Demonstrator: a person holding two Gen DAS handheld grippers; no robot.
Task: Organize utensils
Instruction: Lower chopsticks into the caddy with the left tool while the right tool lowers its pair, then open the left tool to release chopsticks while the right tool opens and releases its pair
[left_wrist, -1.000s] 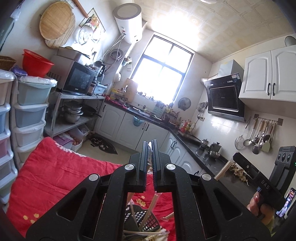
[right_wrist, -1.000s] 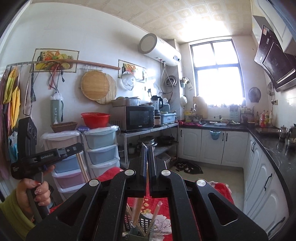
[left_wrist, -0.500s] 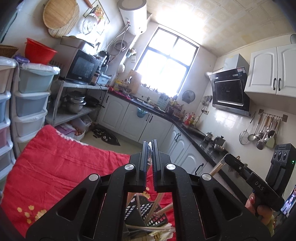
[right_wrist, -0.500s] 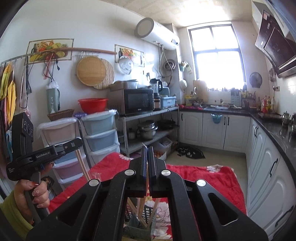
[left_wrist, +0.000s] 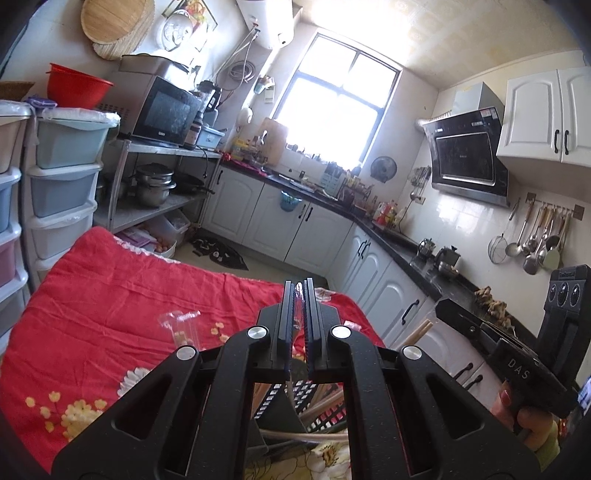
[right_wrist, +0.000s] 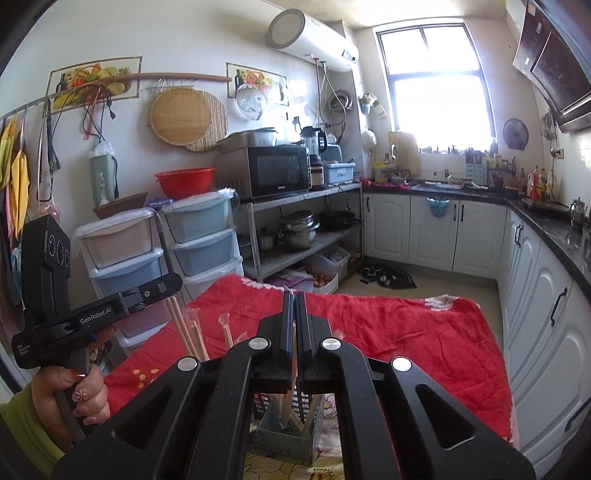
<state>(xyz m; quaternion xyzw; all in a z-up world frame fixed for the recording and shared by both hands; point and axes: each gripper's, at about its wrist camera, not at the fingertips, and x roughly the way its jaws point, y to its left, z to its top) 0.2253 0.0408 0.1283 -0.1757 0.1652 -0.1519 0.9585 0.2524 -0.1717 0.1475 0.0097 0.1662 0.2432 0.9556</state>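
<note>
- the basket (right_wrist: 286, 437) stands on the red cloth (right_wrist: 406, 332) right below both claws, chopsticks upright in it.
- our right claw (right_wrist: 294, 325) is nearly pressed together, pinching a chopstick (right_wrist: 292, 373) whose long axis points down into the basket.
- our left claw (left_wrist: 298, 317) is likewise almost closed on a wrapped chopstick (left_wrist: 297, 295).
- we judge both about equally near; lowering comes next.

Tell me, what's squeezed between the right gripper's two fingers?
A wrapped pair of chopsticks, pinched upright over the utensil basket; the right wrist view shows it.
</note>
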